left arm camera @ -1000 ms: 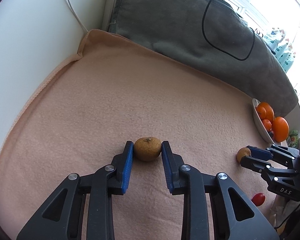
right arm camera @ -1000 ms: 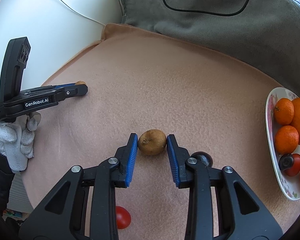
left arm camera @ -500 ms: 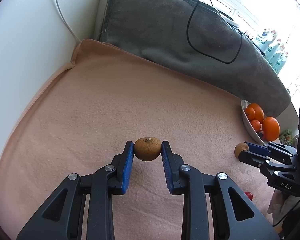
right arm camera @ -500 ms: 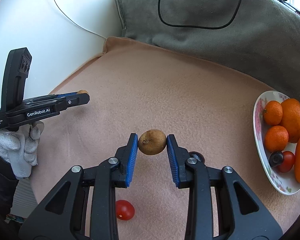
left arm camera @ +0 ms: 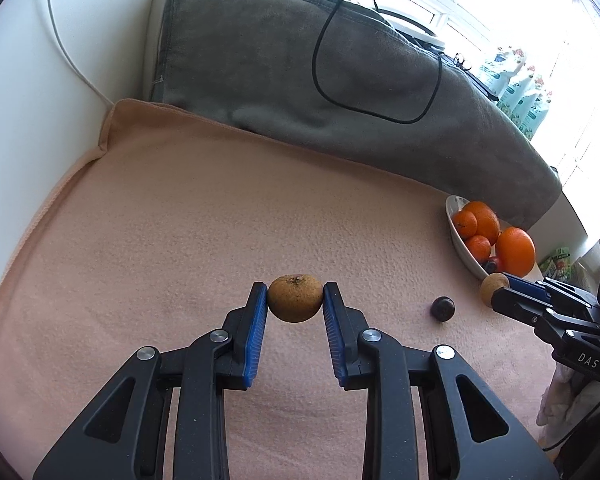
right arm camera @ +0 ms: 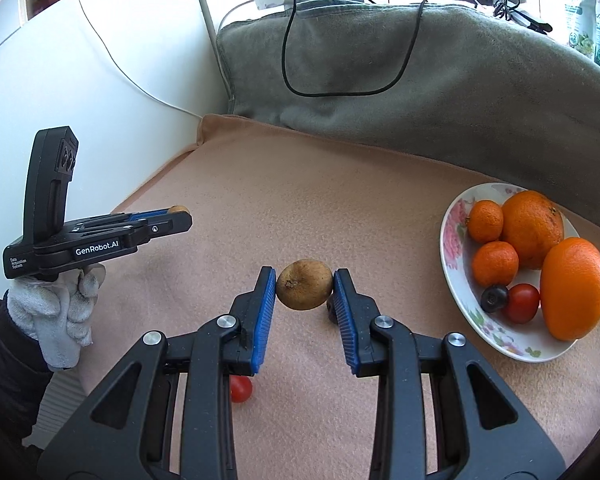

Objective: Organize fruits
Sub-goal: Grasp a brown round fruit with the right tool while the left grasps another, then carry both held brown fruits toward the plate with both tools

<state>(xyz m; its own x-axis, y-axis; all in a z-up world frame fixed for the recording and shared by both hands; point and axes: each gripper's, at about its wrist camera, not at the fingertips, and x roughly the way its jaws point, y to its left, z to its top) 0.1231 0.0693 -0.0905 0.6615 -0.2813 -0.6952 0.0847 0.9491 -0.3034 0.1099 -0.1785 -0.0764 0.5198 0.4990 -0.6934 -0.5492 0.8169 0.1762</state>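
Observation:
My left gripper (left arm camera: 295,300) is shut on a small brown round fruit (left arm camera: 295,298), held clear above the peach blanket (left arm camera: 180,220). My right gripper (right arm camera: 305,292) is shut on a second brown fruit (right arm camera: 305,290), also lifted off the blanket. In the left wrist view the right gripper (left arm camera: 496,294) shows at the right edge with its fruit (left arm camera: 493,282) at the tips. A flowered white plate (right arm camera: 454,240) at the right holds several oranges (right arm camera: 532,228), a cherry tomato (right arm camera: 522,303) and a dark berry (right arm camera: 494,298). In the right wrist view the left gripper (right arm camera: 178,216) is at the left, held by a white-gloved hand (right arm camera: 60,308).
A dark round fruit (left arm camera: 443,308) lies on the blanket near the plate (left arm camera: 460,246), half hidden behind my right fingers (right arm camera: 332,308). A red cherry tomato (right arm camera: 241,389) lies under the right gripper. A grey cushion (left arm camera: 320,80) with a black cable (left arm camera: 320,76) borders the blanket at the back.
Both grippers have risen with their brown fruits, which now hang above the blanket. The plate of oranges has come further into both views, and the dark fruit now shows in the left wrist view.

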